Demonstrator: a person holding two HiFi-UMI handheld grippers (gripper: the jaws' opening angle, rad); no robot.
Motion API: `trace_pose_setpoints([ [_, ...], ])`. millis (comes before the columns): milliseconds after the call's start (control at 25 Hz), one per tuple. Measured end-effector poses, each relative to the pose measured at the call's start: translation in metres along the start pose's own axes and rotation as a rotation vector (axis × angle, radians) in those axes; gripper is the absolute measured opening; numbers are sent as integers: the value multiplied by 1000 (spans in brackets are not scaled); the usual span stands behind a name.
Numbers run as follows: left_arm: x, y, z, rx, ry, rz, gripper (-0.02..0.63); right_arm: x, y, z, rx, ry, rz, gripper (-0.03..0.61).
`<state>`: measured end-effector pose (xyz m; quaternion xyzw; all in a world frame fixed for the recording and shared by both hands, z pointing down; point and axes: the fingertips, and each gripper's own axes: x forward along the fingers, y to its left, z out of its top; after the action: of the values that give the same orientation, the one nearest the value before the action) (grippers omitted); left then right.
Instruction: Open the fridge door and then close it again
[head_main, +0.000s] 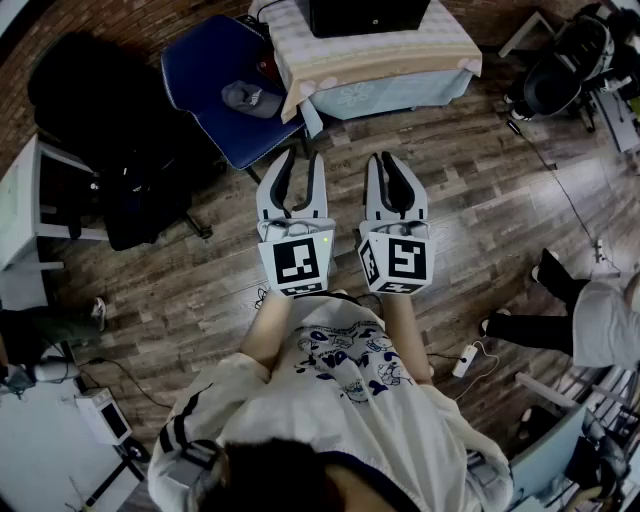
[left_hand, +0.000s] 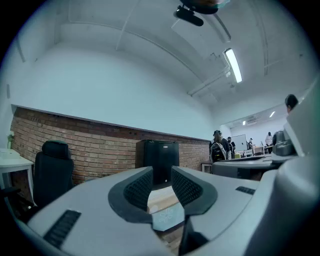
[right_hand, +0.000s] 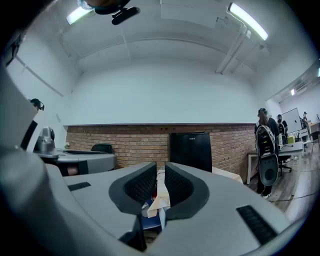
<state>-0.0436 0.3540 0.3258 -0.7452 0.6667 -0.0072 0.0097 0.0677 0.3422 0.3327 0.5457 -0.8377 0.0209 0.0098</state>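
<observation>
The black mini fridge (head_main: 368, 15) stands with its door shut on a cloth-covered low table (head_main: 400, 60), straight ahead of me. It also shows against the brick wall, past the jaws, as the fridge (left_hand: 157, 160) in the left gripper view and the fridge (right_hand: 190, 149) in the right gripper view. Both grippers are held level, side by side, well short of it. My left gripper (head_main: 298, 160) has a small gap between its pads and nothing in it. On my right gripper (head_main: 390, 162) the pads are almost together, also holding nothing.
A blue chair (head_main: 225, 85) with a cap on it stands left of the table, a black office chair (head_main: 80, 90) further left, and a white desk (head_main: 20, 200) at the left edge. A seated person (head_main: 600, 320) and floor cables (head_main: 570, 200) are on the right. People stand by desks (right_hand: 267, 150).
</observation>
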Motion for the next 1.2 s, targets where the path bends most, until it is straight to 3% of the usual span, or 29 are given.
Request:
trace_pose_setpoints([
  [640, 40, 17, -10, -11, 17, 2, 127, 43, -6, -9, 4, 21, 9, 69],
  [1200, 146, 70, -11, -16, 7, -44, 127, 156, -15, -4, 10, 17, -34, 69],
])
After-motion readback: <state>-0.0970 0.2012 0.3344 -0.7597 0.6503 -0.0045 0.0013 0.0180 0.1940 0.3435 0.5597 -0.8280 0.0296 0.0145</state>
